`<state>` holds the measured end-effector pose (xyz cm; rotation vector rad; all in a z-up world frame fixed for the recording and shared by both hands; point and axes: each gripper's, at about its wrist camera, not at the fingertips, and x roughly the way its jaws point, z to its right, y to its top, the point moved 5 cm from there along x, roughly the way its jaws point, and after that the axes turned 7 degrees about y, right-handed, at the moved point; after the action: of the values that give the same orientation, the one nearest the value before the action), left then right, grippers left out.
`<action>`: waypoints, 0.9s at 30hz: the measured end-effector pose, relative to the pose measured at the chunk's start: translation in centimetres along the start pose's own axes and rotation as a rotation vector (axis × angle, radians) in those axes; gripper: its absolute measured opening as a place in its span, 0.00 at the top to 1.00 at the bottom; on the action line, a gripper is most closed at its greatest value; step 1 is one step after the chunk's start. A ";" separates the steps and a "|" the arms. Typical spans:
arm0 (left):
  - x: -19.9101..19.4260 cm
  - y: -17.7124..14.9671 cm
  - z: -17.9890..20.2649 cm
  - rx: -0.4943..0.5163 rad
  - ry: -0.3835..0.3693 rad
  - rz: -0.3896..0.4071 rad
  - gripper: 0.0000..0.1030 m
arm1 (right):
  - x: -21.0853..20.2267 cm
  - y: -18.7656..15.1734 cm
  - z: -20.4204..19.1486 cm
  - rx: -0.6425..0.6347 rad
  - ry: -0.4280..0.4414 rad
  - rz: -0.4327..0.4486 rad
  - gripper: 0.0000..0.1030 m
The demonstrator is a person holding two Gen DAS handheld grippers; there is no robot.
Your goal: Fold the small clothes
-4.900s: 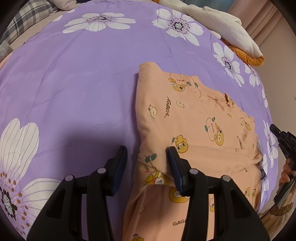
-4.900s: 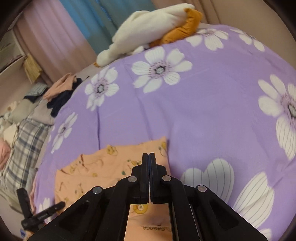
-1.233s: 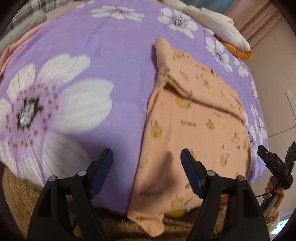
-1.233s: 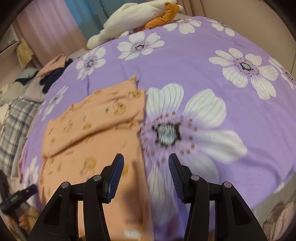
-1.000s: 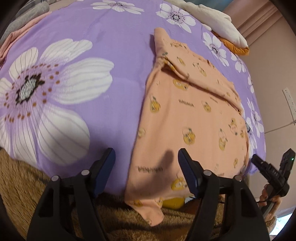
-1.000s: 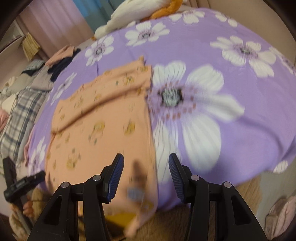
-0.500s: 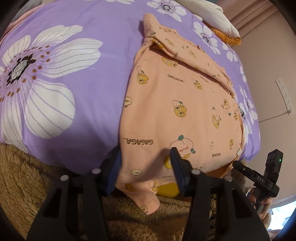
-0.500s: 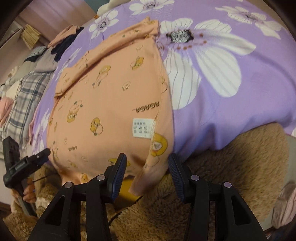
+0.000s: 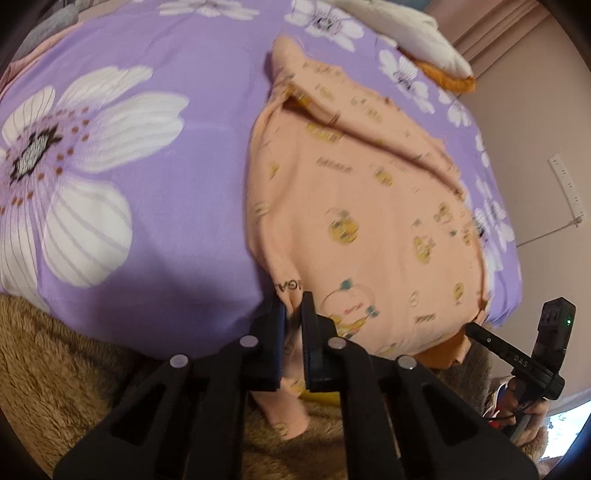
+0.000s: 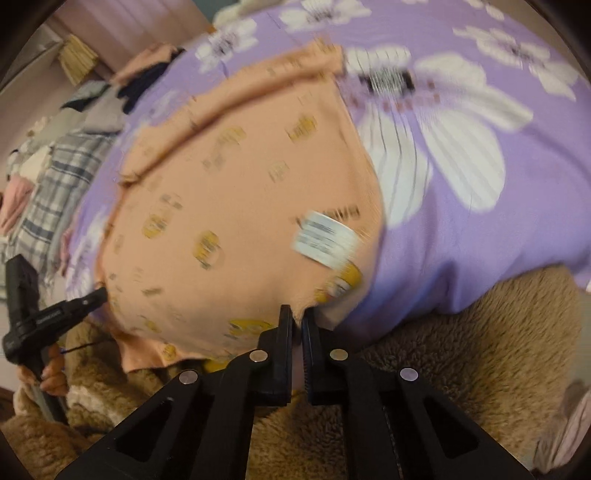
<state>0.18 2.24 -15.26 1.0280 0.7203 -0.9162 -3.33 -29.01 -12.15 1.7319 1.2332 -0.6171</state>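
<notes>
Background from my feeds: purple bedsheet (image 9: 177, 155) with big white flowers, brown fuzzy blanket (image 10: 480, 354) under its near edge. White-and-orange plush (image 9: 417, 33) at the far end. Plaid cloth (image 10: 62, 173) and a pile of dark and pink clothes (image 10: 147, 74) off to one side. Wall outlet strip (image 9: 567, 188), pink curtain (image 10: 122, 22).

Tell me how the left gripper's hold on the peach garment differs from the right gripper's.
The left gripper pinches the hem corner of the peach garment beside bare purple sheet; the right gripper pinches the opposite corner, below the white care label. Both are shut on the near hem.
</notes>
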 end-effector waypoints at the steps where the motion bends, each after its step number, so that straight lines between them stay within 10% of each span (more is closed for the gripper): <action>1: -0.3 0.4 0.5 0.003 -0.017 0.014 0.94 | -0.4 0.3 -0.2 -0.008 0.014 0.012 0.94; 15: -2.9 5.6 1.3 0.014 -0.040 0.122 0.96 | -4.2 8.1 -4.5 -0.107 0.160 0.249 0.94; 18: -2.1 4.9 -0.1 -0.022 -0.017 0.059 0.89 | -4.0 9.3 -4.7 -0.090 0.170 0.263 0.94; 22: -2.0 3.6 -2.3 -0.047 0.062 0.034 0.48 | -3.9 10.0 -4.3 -0.079 0.169 0.271 0.94; 27: -1.6 2.0 -2.9 -0.091 -0.010 -0.036 0.47 | -3.5 10.1 -3.9 -0.069 0.168 0.257 0.94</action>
<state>0.97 5.86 -14.17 0.9323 0.7679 -0.9111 4.29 -28.25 -3.71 1.8751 1.1056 -0.2793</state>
